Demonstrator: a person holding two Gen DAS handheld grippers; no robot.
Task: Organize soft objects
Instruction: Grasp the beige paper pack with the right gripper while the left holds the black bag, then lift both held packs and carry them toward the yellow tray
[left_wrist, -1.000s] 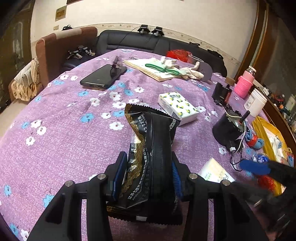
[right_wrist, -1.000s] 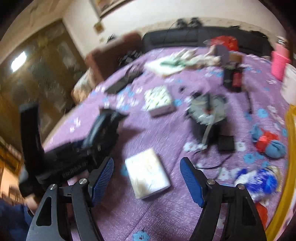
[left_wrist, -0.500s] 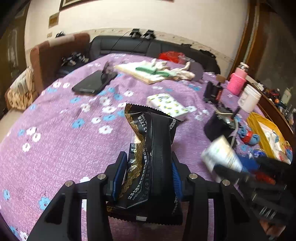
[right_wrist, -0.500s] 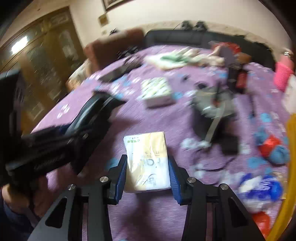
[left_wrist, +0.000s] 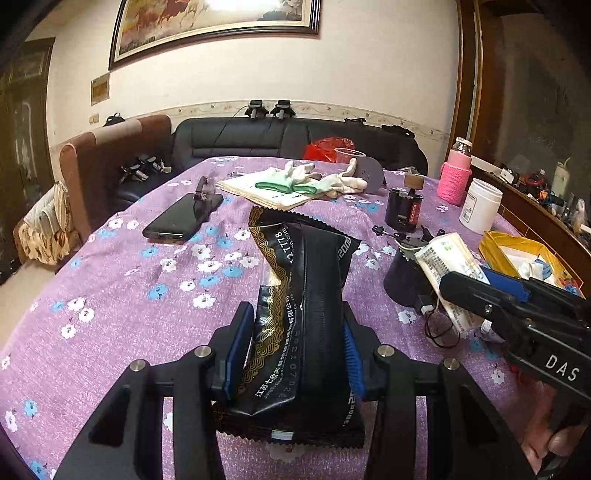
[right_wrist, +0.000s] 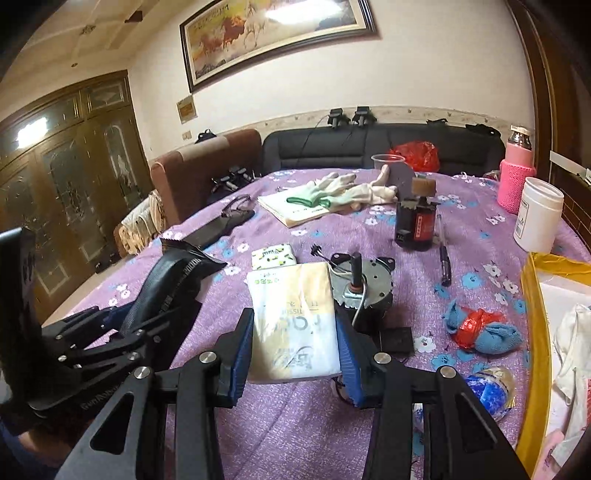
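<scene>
My left gripper (left_wrist: 291, 347) is shut on a black soft packet with gold print (left_wrist: 303, 306) and holds it above the purple flowered tablecloth (left_wrist: 122, 280). My right gripper (right_wrist: 293, 350) is shut on a white and yellow tissue pack (right_wrist: 295, 317), lifted off the table. That pack also shows at the right of the left wrist view (left_wrist: 447, 269). The black packet shows at the left of the right wrist view (right_wrist: 166, 288). A small patterned tissue pack (right_wrist: 274, 255) lies on the cloth ahead. White gloves (right_wrist: 343, 190) lie on a folded cloth at the far side.
A black motor with wires (right_wrist: 364, 291) sits just past the right gripper. A yellow bag (right_wrist: 535, 332) lies at the right edge. A blue and red soft bundle (right_wrist: 480, 330), a blue wrapper (right_wrist: 487, 387), a phone (left_wrist: 181, 218), a white jar (right_wrist: 537, 218) and a pink bottle (right_wrist: 515, 181) stand around.
My right gripper has closed on the tissue pack and lifted it off the cloth. Both grippers have risen and tilted up, so more wall shows. The left keeps the black packet.
</scene>
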